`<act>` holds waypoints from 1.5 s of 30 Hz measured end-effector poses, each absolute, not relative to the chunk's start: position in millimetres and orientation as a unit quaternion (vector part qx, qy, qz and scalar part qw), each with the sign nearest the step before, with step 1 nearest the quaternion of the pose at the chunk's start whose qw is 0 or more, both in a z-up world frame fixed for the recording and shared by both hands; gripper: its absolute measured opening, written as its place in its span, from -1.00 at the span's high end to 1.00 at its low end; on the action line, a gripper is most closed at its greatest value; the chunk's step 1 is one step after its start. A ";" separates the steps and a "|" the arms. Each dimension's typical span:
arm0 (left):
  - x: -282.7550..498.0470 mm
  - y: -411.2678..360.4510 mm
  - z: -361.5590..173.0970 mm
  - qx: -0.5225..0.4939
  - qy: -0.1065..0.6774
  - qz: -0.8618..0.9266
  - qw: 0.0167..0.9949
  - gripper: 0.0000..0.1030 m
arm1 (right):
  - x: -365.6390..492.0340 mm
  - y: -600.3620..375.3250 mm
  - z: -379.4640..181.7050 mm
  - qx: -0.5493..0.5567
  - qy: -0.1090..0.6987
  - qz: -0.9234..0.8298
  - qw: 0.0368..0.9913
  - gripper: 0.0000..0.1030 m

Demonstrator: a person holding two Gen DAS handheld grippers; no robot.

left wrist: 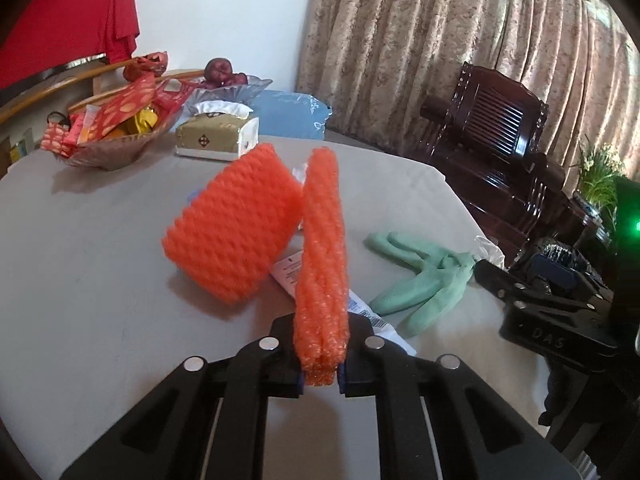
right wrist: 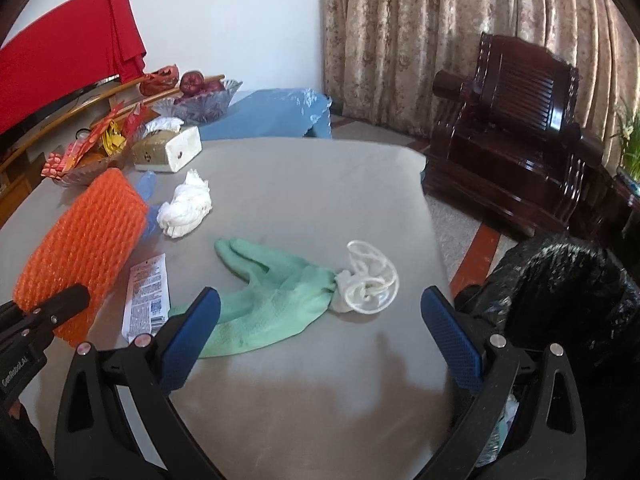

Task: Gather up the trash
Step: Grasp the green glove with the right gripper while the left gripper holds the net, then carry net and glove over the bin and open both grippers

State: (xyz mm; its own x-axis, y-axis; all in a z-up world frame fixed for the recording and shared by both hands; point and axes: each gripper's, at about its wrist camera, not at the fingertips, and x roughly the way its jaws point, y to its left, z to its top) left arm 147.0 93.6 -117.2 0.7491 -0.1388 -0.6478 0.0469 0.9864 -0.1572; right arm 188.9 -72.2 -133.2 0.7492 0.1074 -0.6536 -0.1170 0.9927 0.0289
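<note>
My left gripper (left wrist: 320, 376) is shut on the lower end of a flattened orange foam net (left wrist: 322, 264), which stands up edge-on between its pads. A second, bulging orange foam net (left wrist: 232, 232) sits just to its left; I cannot tell whether the two are joined. From the right wrist view the orange foam (right wrist: 80, 248) shows at the left with the left gripper's finger (right wrist: 52, 308) in front of it. My right gripper (right wrist: 320, 328) is open, low over the table, with the green glove (right wrist: 272, 300) just ahead of its left finger. A printed wrapper (right wrist: 148, 300) lies flat beside the glove.
A white plastic ring (right wrist: 368, 280) touches the glove's cuff. Crumpled white tissue (right wrist: 184, 208) and a blue glove (right wrist: 146, 188) lie farther back. A tissue box (right wrist: 168, 154), snack basket (left wrist: 108, 132) and fruit bowl (right wrist: 200, 100) line the far left. A black bag (right wrist: 560, 280) stands off the table's right edge.
</note>
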 end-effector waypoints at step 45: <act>129.6 75.5 -69.5 -0.060 0.317 -0.070 0.944 0.79 | 159.6 -71.7 -70.2 -0.006 0.341 0.166 0.925 0.82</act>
State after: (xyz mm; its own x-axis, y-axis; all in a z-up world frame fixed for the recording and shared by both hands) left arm 129.6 75.5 -69.5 0.7893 -0.1712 -0.5896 0.0949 0.9828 -0.1583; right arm 159.6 -71.7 -70.2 0.7130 0.3030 -0.6323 -0.3109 0.9449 0.1022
